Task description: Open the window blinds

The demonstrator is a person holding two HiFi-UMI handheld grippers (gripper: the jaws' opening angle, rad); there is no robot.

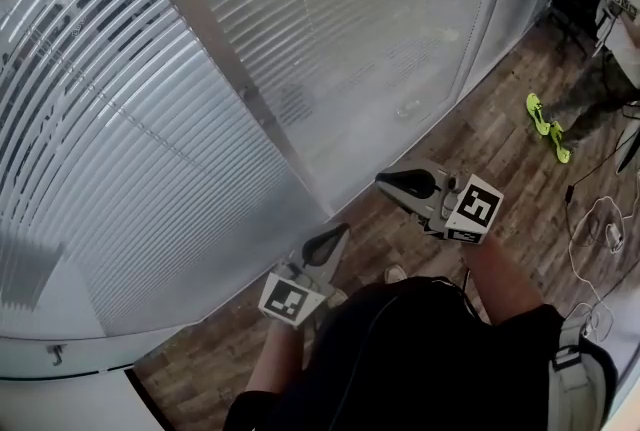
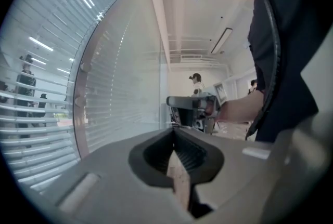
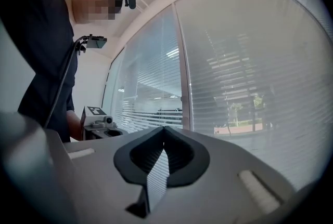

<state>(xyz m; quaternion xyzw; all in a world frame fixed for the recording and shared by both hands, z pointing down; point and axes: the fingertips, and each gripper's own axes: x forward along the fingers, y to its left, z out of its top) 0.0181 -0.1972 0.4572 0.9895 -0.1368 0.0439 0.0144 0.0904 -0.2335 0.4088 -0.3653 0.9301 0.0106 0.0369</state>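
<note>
- Two grippers show in the head view: my left gripper (image 1: pixel 328 244) and right gripper (image 1: pixel 405 184) point level near the blinds (image 1: pixel 120 149), which hang lowered with daylight between the slats.
- Left gripper view: jaws together, gripping nothing.
- Right gripper view: jaws closed, empty. The scene fits slats already tilted or blinds awaiting raising. If raising, I'd find the control first.

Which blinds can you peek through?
The left-hand blinds: dark shapes show between their slats. The right-hand blinds look milky and nearly shut.
</note>
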